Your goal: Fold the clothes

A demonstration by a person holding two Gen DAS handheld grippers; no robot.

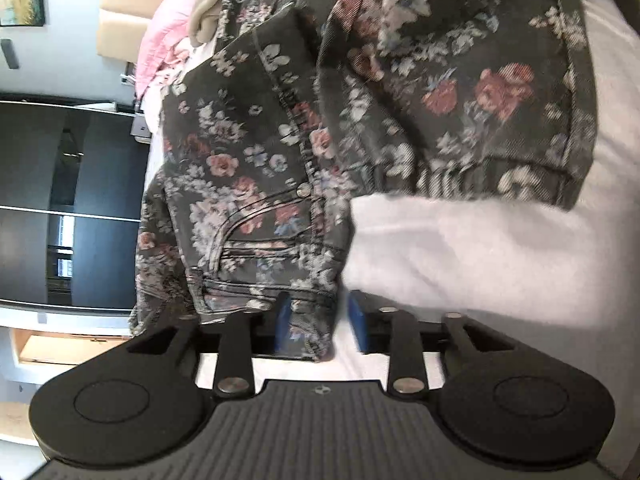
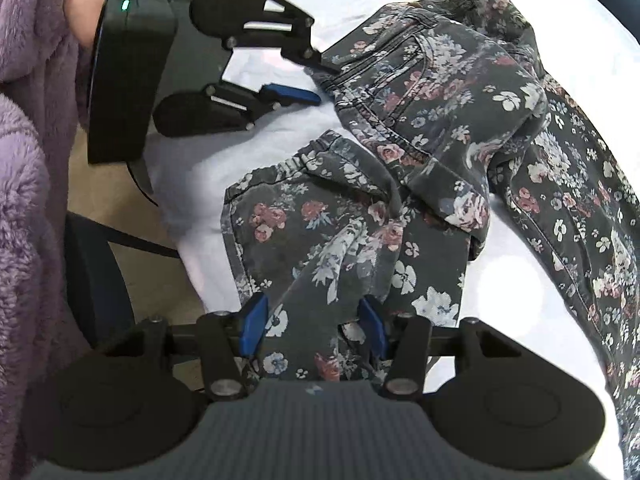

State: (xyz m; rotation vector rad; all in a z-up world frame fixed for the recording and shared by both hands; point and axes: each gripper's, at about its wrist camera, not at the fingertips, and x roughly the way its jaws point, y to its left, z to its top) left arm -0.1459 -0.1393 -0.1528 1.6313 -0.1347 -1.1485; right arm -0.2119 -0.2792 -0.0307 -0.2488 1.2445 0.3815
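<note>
Dark floral jeans (image 2: 420, 140) lie crumpled on a white bed sheet (image 2: 208, 160). In the right wrist view my right gripper (image 2: 314, 328) is open, its blue pads on either side of a bunched leg hem. My left gripper (image 2: 320, 80) shows there at the upper left, open, with the waistband corner between its fingers. In the left wrist view the left gripper (image 1: 320, 324) is open around the waistband edge of the jeans (image 1: 260, 184), near the pocket.
Pink and cream clothes (image 1: 176, 28) lie at the far end of the bed. A dark wardrobe (image 1: 60, 200) stands beyond. A purple fleece sleeve (image 2: 28, 200) and a chair (image 2: 100, 272) are at the bed's left edge.
</note>
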